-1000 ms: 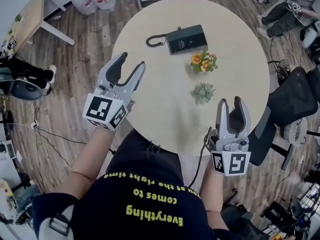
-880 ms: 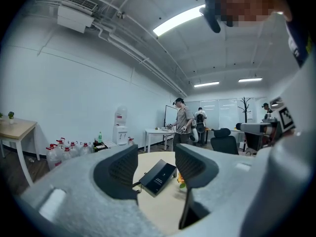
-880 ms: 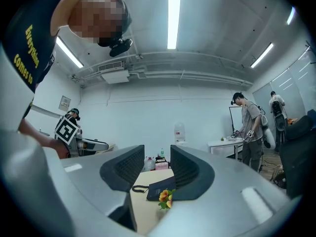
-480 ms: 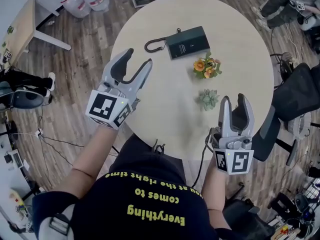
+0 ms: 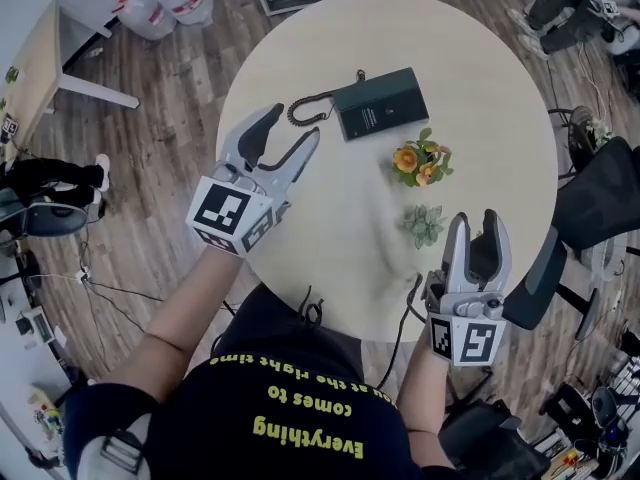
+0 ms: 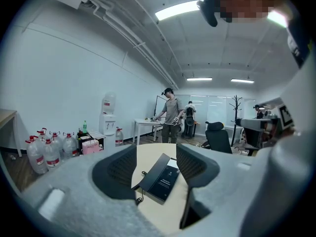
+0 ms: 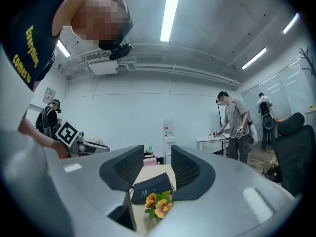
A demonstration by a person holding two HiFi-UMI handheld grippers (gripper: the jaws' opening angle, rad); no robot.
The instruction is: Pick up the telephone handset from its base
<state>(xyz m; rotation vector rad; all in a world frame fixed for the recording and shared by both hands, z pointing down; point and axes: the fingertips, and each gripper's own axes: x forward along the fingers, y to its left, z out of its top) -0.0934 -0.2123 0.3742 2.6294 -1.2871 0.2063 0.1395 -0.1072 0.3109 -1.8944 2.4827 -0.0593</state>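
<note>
A dark telephone (image 5: pixel 380 103) lies on the far middle of the round pale table (image 5: pixel 490 88), with its coiled cord (image 5: pixel 308 108) trailing to the left. Its handset rests on the base (image 6: pixel 160 177). My left gripper (image 5: pixel 295 123) hovers just left of the cord and points at the phone. Its jaws are opening and nothing is between them (image 6: pixel 156 154). My right gripper (image 5: pixel 476 217) stands open and empty at the table's near right edge, behind the plants. Through its jaws (image 7: pixel 157 162) I see the phone (image 7: pixel 150 187) beyond them.
Orange flowers (image 5: pixel 420 158) and a small green succulent (image 5: pixel 425 225) stand between the right gripper and the phone. A black office chair (image 5: pixel 590 208) is close on the right. Water bottles (image 5: pixel 170 3) and a side table (image 5: pixel 50 48) lie beyond the table's far left.
My left gripper has moved forward and lower, closer to the phone's cord. My right gripper has advanced a little, now beside the succulent.
</note>
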